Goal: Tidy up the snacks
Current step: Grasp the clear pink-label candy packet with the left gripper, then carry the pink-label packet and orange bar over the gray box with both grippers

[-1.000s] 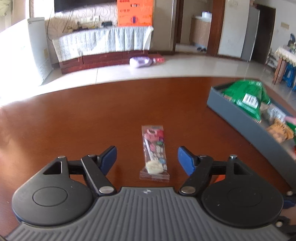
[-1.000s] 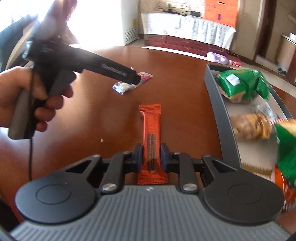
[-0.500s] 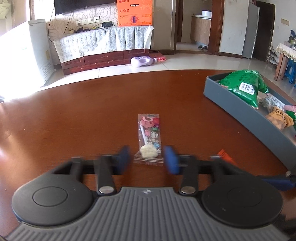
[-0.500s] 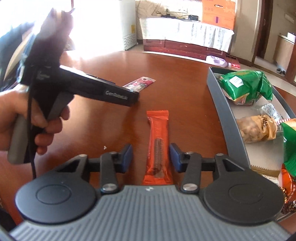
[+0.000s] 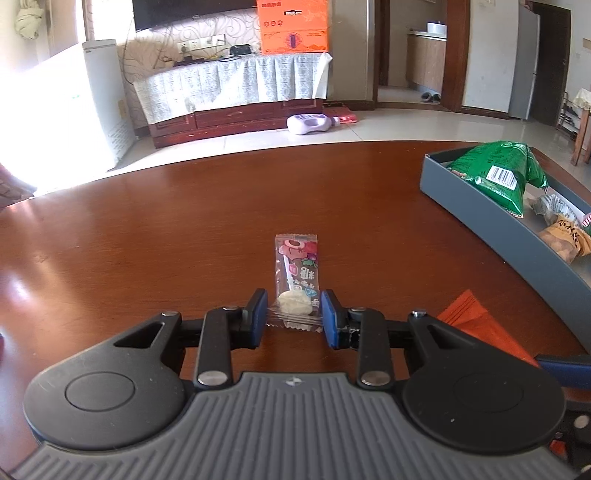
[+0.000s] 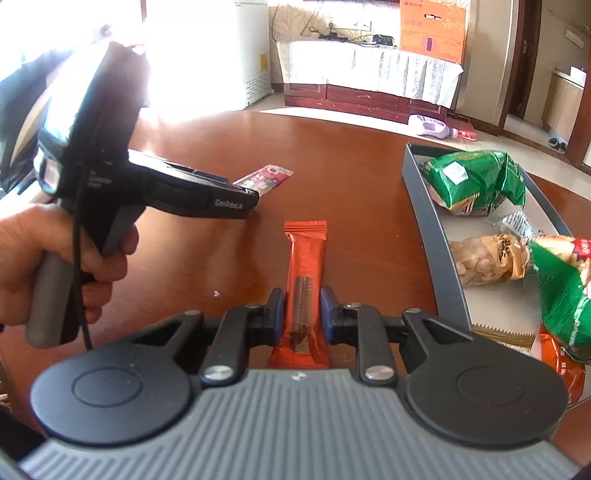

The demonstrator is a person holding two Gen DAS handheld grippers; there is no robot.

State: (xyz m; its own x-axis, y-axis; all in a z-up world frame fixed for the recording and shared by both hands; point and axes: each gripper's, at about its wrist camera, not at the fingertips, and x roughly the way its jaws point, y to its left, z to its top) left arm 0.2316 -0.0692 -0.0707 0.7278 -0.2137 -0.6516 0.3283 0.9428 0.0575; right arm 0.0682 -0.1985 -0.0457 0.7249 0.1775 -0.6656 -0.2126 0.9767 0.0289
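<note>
Snacks are pinched at their near ends for carrying: left gripper (image 5: 293, 314) clamps the clear candy packet (image 5: 296, 278), right gripper (image 6: 302, 316) the orange bar (image 6: 304, 280), the grey tray (image 6: 428, 236) waiting at right.

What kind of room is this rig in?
Most likely a home living room: a TV on the wall above a cloth-draped cabinet, tiled floor, and a doorway to what looks like a kitchen. The work goes on at a wooden table.

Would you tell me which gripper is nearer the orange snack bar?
Right. The right gripper is clamped on the orange snack bar; the left gripper brackets the clear candy packet alongside.
</note>
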